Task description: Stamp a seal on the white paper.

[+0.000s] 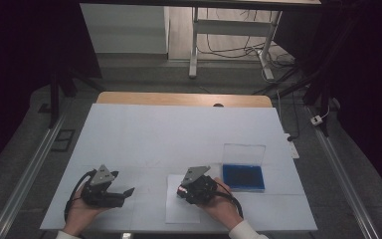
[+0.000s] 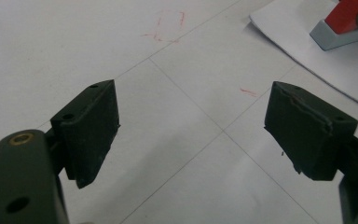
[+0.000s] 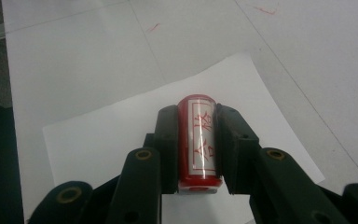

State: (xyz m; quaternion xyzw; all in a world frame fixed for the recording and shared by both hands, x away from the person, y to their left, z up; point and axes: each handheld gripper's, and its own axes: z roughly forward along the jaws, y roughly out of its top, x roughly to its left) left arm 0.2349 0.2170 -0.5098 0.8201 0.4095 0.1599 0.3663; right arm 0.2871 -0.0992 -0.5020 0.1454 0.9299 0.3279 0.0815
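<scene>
In the high view, the right gripper [image 1: 181, 189] stands over a white sheet of paper [image 1: 179, 211] on the surface [image 1: 179, 134], and a red stamp [image 1: 181, 190] shows at its tip. Just to the right lies an open blue ink pad box [image 1: 243, 174], probably kept near so that the stamp can be inked. The left gripper [image 1: 128, 191] rests apart on the left side, holding nothing.

In the left gripper view, the jaws stand wide with only bare surface between them. The stamp [image 2: 342, 21] is far at the top right, on the paper [image 2: 307, 51].

In the right gripper view, the right gripper [image 3: 196, 140] is closed narrow on the stamp [image 3: 199, 140], which sits upright between the two pads, its label with red characters facing the camera. It is held above the paper [image 3: 121, 135], I think to press a mark there.
</scene>
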